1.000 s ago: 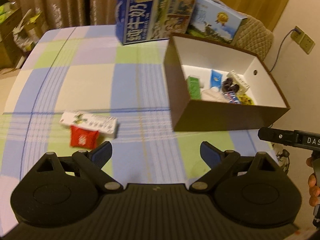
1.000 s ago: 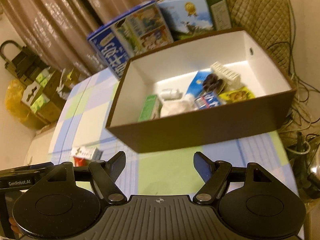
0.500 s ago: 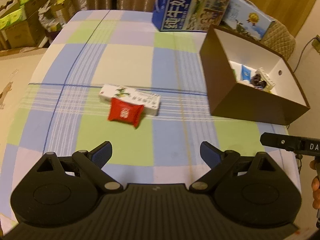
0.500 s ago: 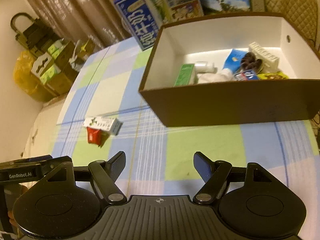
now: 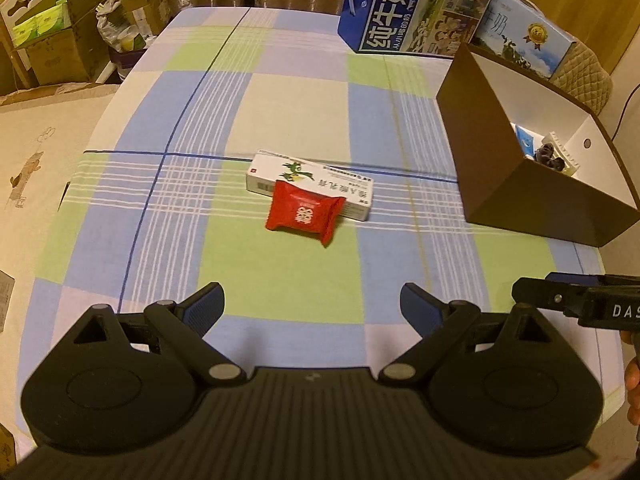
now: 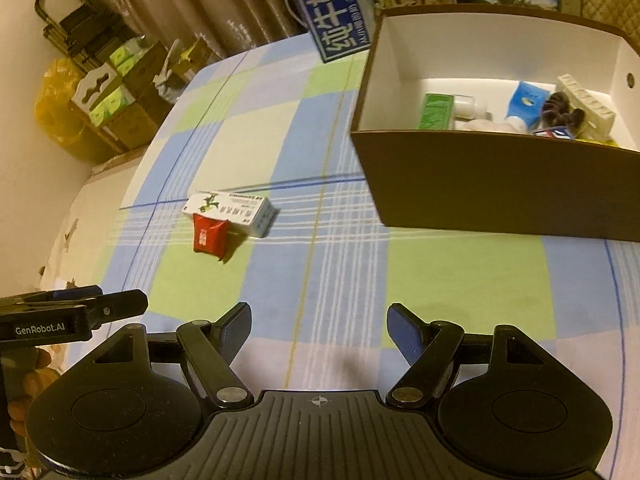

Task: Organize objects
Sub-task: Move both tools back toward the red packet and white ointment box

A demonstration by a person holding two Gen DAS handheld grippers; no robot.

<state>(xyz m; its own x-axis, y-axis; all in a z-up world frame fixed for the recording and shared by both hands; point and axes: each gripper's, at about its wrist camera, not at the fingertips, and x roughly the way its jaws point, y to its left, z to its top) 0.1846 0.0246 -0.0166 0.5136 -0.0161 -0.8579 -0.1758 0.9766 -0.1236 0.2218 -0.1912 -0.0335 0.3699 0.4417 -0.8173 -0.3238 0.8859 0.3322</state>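
Note:
A red packet (image 5: 305,213) lies mid-table, leaning against a long white medicine box (image 5: 310,189); both also show in the right wrist view, red packet (image 6: 209,235) and white box (image 6: 232,208). My left gripper (image 5: 312,306) hovers open just in front of them, nothing between its fingers. My right gripper (image 6: 320,330) is open and empty too, held above the near table edge, with the packet far to its left. A brown box with a white inside (image 6: 472,184) at the right holds several small items; the same brown box (image 5: 512,184) sits right of my left gripper.
Two milk cartons (image 5: 416,8) stand at the table's far edge behind the brown box. Cardboard boxes (image 5: 60,40) are stacked on the floor at the far left. The checked tablecloth (image 5: 280,280) covers the table. A hand (image 6: 24,392) holds the left gripper.
Both grippers have swung left, away from the brown box. The red packet and white box now sit centred ahead of my left gripper and look closer.

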